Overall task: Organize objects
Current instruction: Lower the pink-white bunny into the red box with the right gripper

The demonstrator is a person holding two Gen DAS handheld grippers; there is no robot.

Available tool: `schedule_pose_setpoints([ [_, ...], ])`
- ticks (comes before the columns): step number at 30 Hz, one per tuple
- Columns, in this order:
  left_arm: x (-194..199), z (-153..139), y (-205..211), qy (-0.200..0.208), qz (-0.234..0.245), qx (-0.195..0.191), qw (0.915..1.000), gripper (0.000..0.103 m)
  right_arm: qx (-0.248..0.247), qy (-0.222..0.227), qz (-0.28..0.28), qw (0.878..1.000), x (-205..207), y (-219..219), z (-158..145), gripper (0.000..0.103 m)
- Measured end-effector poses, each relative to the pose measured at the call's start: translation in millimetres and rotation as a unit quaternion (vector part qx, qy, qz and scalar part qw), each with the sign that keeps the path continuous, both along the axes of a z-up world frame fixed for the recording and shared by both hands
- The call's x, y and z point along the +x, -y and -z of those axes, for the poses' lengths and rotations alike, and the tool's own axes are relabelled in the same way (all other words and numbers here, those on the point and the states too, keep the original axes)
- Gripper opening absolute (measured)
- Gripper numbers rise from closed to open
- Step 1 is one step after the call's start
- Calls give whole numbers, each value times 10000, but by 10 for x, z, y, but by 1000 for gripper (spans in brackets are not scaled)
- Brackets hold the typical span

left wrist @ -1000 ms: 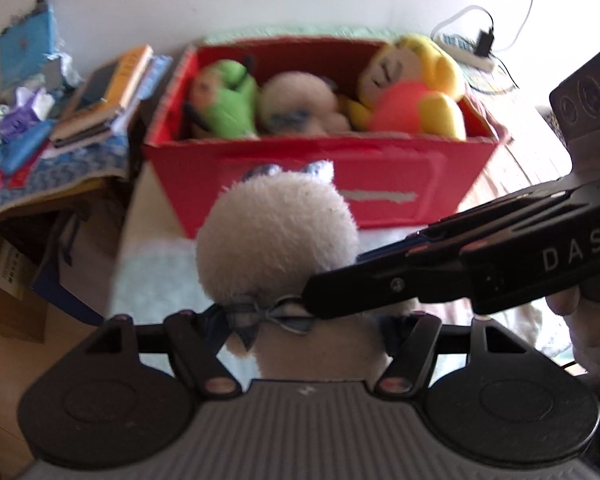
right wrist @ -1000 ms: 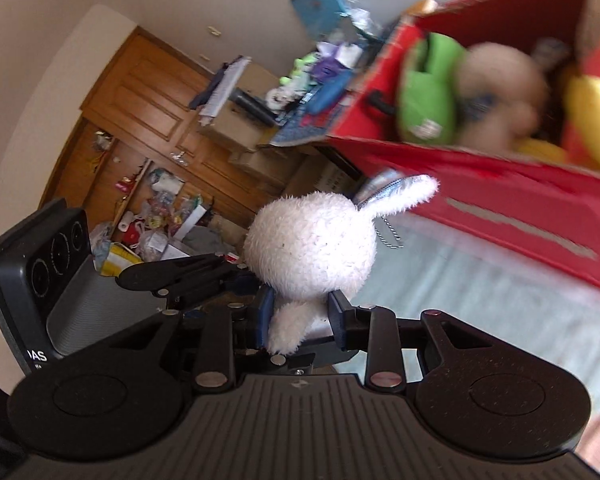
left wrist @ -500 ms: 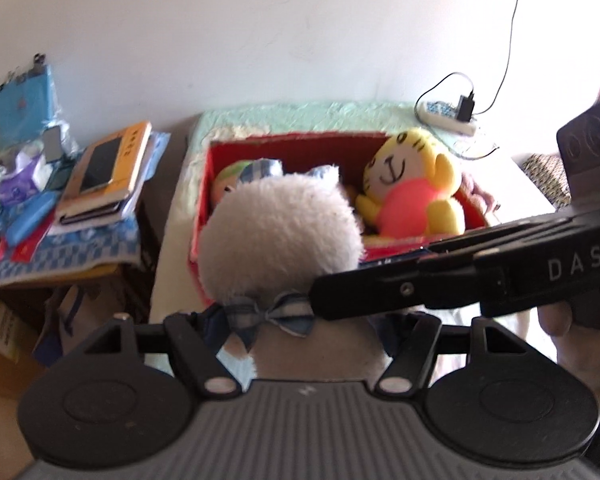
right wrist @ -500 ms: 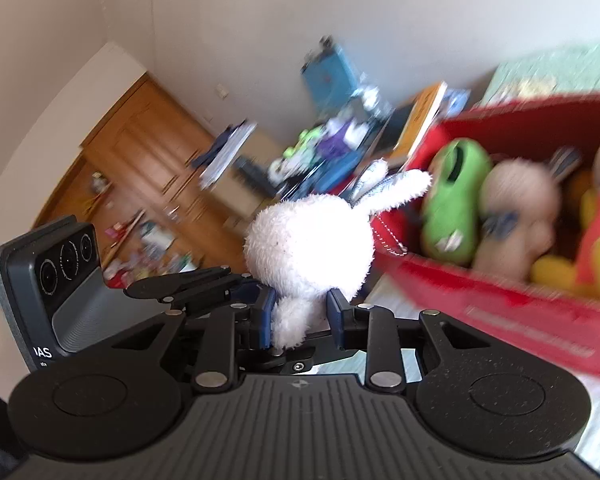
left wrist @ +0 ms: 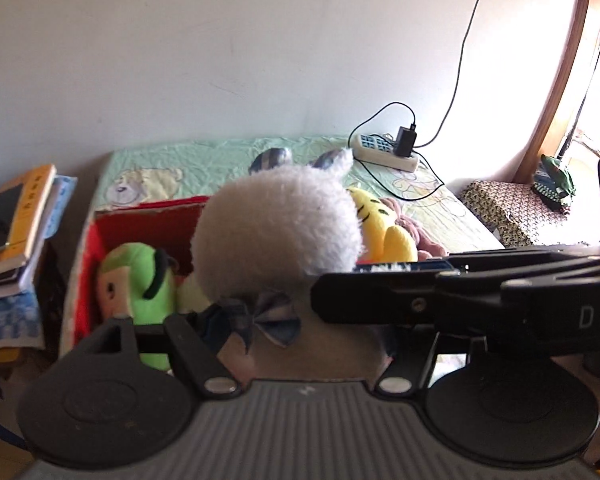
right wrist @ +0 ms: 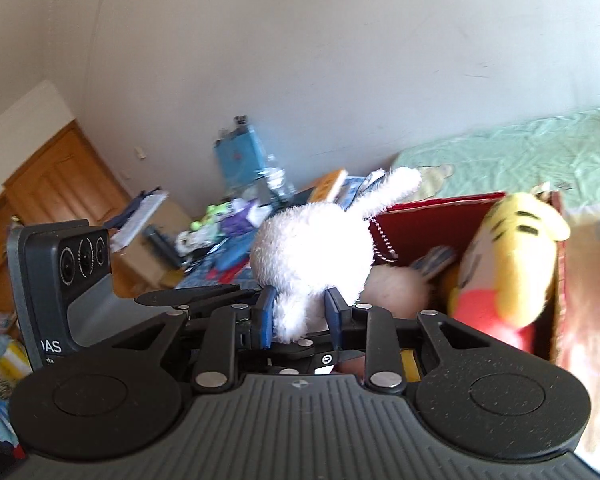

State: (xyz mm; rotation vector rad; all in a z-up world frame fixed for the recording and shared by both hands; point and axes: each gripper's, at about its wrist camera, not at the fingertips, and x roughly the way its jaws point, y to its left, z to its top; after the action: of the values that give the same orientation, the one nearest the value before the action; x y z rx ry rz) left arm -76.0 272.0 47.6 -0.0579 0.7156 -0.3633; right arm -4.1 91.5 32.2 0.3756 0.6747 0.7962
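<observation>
Rabbit above box; books left of it

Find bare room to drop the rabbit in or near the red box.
Free: green sheet behind the red box, up to the power strip; the box's back-left corner behind the green toy. Crowded: its right side, yellow toy beside beige toy.

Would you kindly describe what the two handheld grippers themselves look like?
Both are matte black, with a ribbed grey base, two round black discs and silver rivets. The right gripper has blue finger pads. The left gripper carries a grey block with three round lenses and white letters.
</observation>
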Motion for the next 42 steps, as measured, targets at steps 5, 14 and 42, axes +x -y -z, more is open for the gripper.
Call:
schedule_pose_setpoints([
  [5,185,176,38,-220,40,-37,9997,69,-69,-130,70,9999,192,13,131,26],
  [14,366,444,-188,-631,-150,-35,9979,68,102,-369,-34,9993,425,-137,280,26],
  [42,374,466,-402,-565,-432,354,9968,72,49,-799,-151,9967,416,-147,398,48],
])
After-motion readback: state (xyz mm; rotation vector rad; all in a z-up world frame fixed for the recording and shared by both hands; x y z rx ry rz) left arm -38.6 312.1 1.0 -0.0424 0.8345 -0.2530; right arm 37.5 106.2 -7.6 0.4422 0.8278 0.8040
